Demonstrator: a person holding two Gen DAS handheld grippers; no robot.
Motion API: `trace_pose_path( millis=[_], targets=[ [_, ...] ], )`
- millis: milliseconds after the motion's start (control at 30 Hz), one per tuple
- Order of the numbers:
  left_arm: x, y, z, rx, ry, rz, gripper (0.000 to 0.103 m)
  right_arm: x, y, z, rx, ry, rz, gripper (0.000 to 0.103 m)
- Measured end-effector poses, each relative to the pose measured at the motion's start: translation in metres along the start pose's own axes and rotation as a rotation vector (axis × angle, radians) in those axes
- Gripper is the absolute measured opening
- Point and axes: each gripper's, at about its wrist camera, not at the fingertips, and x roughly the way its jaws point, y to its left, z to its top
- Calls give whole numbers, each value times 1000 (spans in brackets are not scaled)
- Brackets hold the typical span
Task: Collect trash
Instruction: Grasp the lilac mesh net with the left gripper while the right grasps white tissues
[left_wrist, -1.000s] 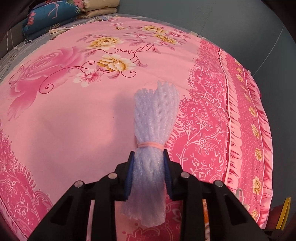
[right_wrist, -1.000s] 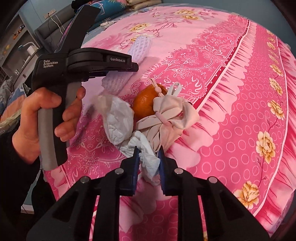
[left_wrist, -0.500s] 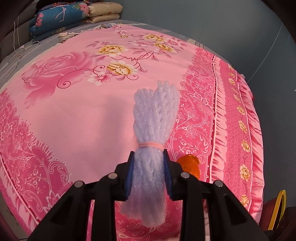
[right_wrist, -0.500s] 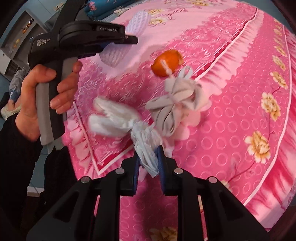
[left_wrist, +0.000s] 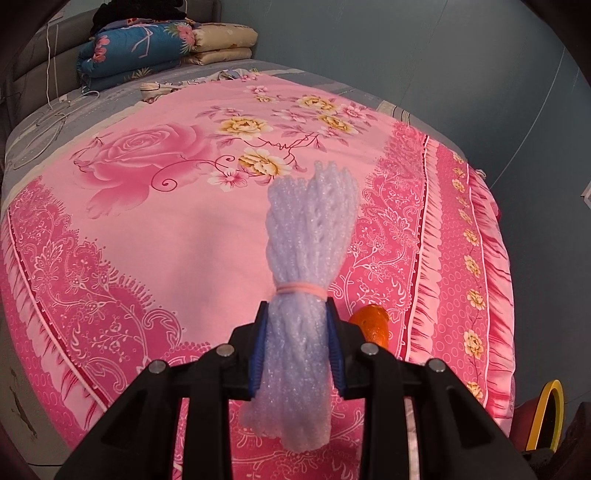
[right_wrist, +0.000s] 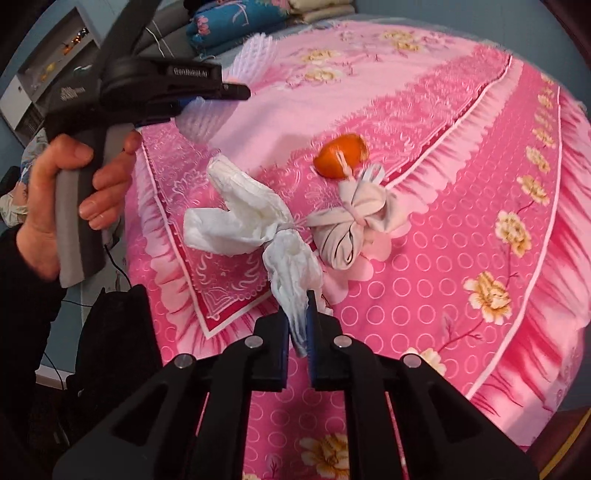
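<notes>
Trash here is four pieces: one white foam net bundle (left_wrist: 306, 280) clamped in the left gripper (left_wrist: 295, 350) above the bedspread (left_wrist: 147, 240), one crumpled tissue (right_wrist: 258, 229) whose tail sits between the right gripper (right_wrist: 298, 328)'s closing jaws, one orange peel (right_wrist: 341, 156) and one knotted grey rag (right_wrist: 354, 221). Peel and rag lie near the bedspread's front corner, the peel just beyond the rag. The wide middle of the bedspread is bare; one yellow-rimmed bin (left_wrist: 546, 413) shows beyond its right edge.
</notes>
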Motion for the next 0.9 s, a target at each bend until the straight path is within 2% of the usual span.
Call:
trace_pose_path(
  millis=[267,500,700,900],
  targets=[
    [-36,-1,-16,-30,-56,-52,27,-63,-11,-13,45,-111,-33,8],
    [-74,-22,-34,-10,-115,-99,27,-110,-30,-31,107,-191,-63,8],
    [-102,-56,-50,45,-151,-142,27,-143,-47,-47,154,-250,-86,8],
    [-127,-102,-65,104,-175,-216,27,-178,-64,-65,197,-320,-103,8]
  ],
)
